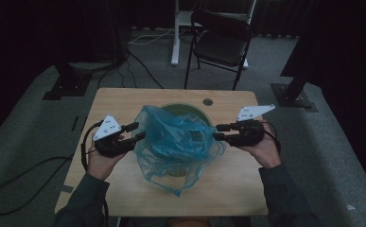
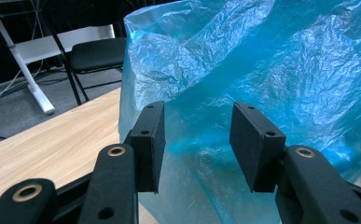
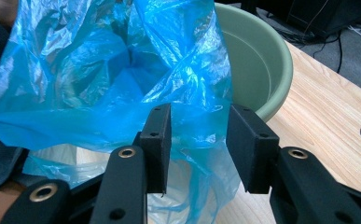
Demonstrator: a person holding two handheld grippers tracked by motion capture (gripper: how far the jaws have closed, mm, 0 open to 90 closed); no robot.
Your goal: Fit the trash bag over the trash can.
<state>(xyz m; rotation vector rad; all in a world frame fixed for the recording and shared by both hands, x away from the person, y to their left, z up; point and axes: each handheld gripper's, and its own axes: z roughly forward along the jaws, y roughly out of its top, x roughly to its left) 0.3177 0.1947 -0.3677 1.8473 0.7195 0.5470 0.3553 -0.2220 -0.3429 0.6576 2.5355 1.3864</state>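
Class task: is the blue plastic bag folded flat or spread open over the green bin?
Spread open: the crumpled blue bag billows loosely over the green bin, its mouth gaping in the right gripper view.

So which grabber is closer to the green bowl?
Right, though only slightly. The right gripper reaches the blue bag right beside the green bowl rim. The left gripper sits at the bag's other side, film bulging between it and the bowl.

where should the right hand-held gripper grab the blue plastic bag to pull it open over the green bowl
Grip the crumpled blue plastic bag at the loose edge hanging between the right hand-held gripper and the round green bowl, coming in level from the bowl's right. That film drapes free outside the rim, thin enough to pinch.
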